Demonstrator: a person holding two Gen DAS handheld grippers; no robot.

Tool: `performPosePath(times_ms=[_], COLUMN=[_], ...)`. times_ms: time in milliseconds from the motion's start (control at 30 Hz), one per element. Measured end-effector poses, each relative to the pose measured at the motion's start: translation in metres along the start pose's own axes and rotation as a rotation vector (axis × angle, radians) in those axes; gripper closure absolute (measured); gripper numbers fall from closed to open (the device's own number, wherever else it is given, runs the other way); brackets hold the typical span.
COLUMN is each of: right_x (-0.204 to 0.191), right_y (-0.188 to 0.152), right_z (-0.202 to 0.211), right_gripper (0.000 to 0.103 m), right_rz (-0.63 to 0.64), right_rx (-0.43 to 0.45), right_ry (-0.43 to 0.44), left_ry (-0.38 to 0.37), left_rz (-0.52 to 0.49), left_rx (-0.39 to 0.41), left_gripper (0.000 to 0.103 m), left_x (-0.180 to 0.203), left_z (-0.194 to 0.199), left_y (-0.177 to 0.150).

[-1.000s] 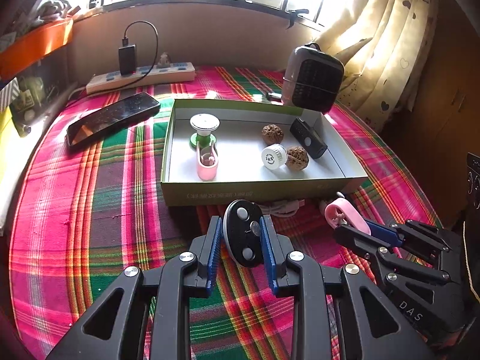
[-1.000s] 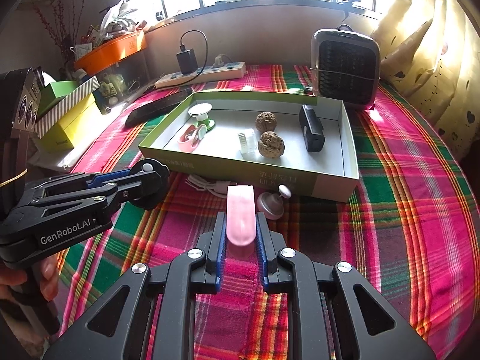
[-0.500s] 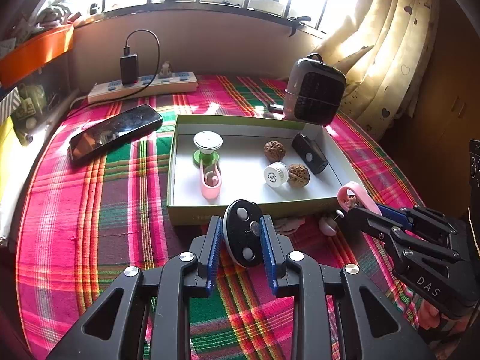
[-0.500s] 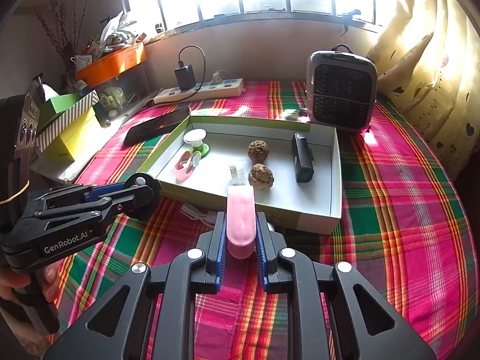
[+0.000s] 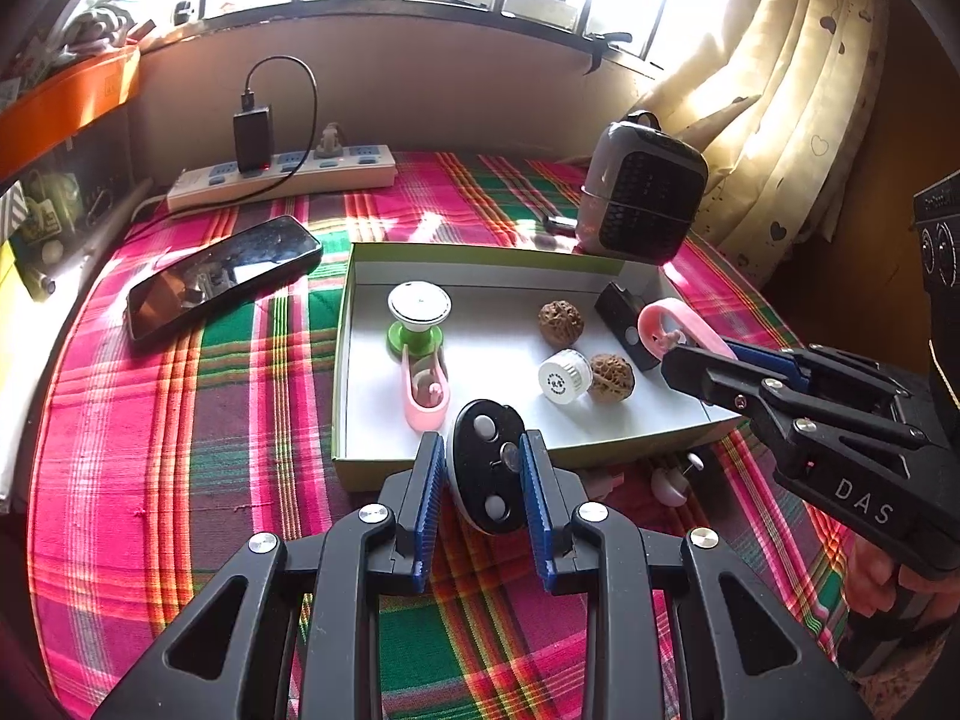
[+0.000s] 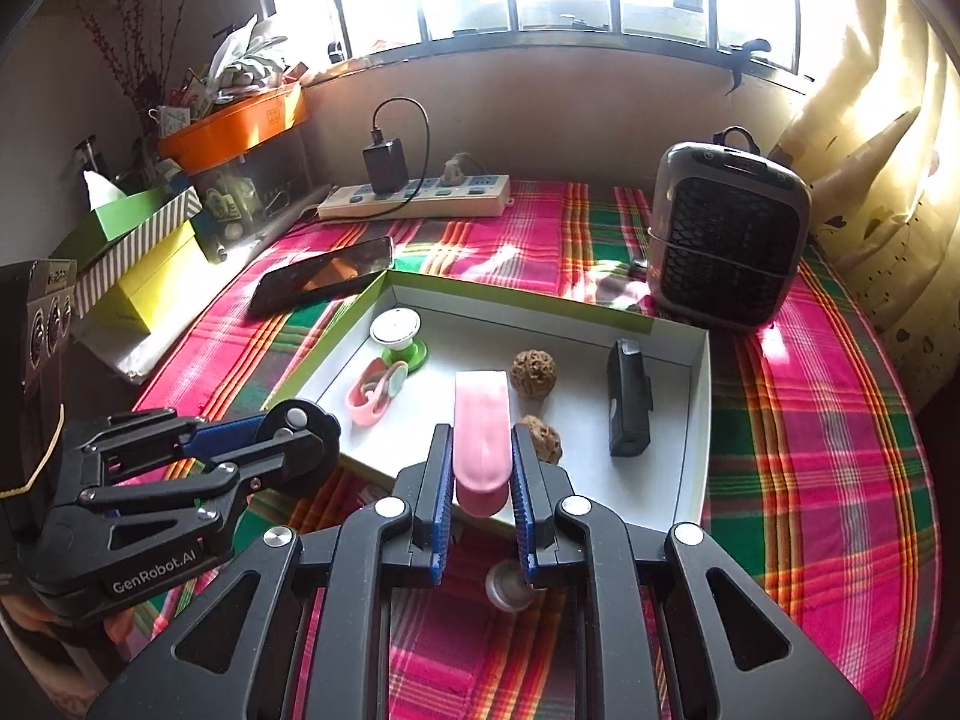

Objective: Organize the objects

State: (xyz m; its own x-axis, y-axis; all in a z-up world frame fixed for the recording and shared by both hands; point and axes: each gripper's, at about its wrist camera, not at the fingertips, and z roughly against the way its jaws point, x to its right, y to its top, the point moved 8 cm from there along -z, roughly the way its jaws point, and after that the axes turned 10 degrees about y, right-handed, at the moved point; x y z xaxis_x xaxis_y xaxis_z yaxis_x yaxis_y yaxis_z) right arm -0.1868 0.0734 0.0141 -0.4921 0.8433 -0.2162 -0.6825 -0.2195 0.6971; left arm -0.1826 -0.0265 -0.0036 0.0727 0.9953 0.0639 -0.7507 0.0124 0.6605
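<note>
**Both tongs loaded at the near edge of the box**

The left tongs (image 5: 483,468) are closed on a black oval gadget with white buttons (image 5: 489,465), held upright at the near wall of the shallow green-sided box (image 5: 345,360). The right tongs (image 6: 480,474) are clamped on a pink clip (image 6: 482,435), which in the left wrist view (image 5: 675,324) hangs over the right part of the box, above the black rectangular device (image 5: 624,330).

Inside the box lie a green-and-white suction knob (image 5: 418,318), a second pink clip (image 5: 425,393) just in front of it, two walnuts (image 5: 560,323) (image 5: 612,378) and a white cap (image 5: 564,376) touching the nearer walnut.

The box sits on a desk covered with a plaid cloth (image 5: 180,420). A phone (image 5: 222,276) lies left of it, a small heater (image 5: 645,195) behind its far right corner, and a power strip (image 5: 282,177) with a charger plugged in by the wall. A small round pink piece (image 5: 671,486) lies on the cloth in front of the box.
</note>
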Motion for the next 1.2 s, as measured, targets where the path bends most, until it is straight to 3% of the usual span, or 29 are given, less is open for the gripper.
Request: performPosePath(times_ms=[633,1200], right_x=[0.016,0.023], right_y=[0.033,0.036], right_z=[-0.066,-0.096], right_gripper=[0.084,0.084], right_rz=[0.001,0.004], right_rx=[-0.108,-0.153], right_ry=[0.096,0.097], left_ry=[-0.004,-0.005], left_rz=[0.011,-0.002], left_rx=[-0.011,-0.051], left_gripper=[0.079,0.08], left_x=[0.0,0.01], left_z=[-0.023,-0.048], left_y=[0.016,0.015])
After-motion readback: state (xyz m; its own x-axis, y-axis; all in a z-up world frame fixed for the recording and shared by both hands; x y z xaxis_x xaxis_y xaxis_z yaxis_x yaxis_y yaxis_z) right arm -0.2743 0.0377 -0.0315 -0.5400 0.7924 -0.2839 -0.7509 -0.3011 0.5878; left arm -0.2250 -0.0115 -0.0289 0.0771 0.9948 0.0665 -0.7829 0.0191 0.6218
